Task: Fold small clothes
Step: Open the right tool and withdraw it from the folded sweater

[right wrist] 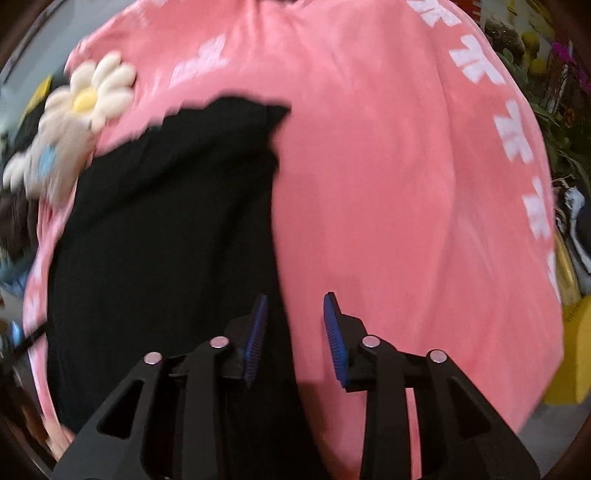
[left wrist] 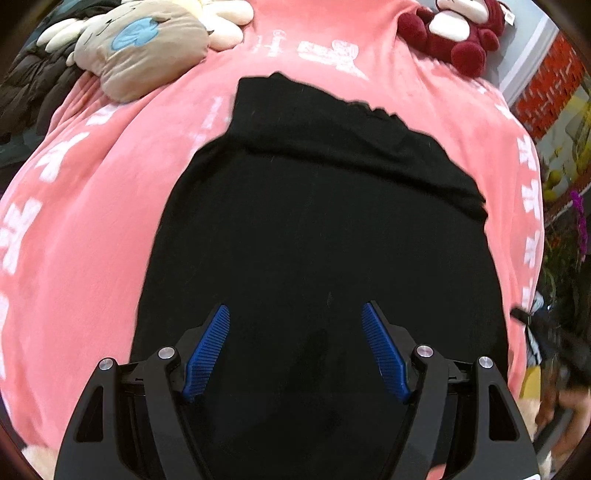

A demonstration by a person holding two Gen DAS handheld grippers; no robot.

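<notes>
Garment: a black garment (left wrist: 314, 240) lies spread on the pink blanket (left wrist: 92, 240), its far end doubled back into a thick band, probably a first fold.
Surface: the blanket gives a soft, flat bed for folding; what lies beneath it is hidden.
Left hand-held gripper (left wrist: 295, 350): jaws wide apart, nothing between them, hovering over the garment's near middle, seemingly ready to take cloth.
Right hand-held gripper (right wrist: 295, 332): jaws apart and empty, straddling the garment's right edge (right wrist: 277, 240), likely lined up to pinch it.
Bystanders: a flower cushion (right wrist: 86, 98) and a red plush toy (left wrist: 458, 33) sit beyond the garment's far end.
Containers: none visible.
</notes>
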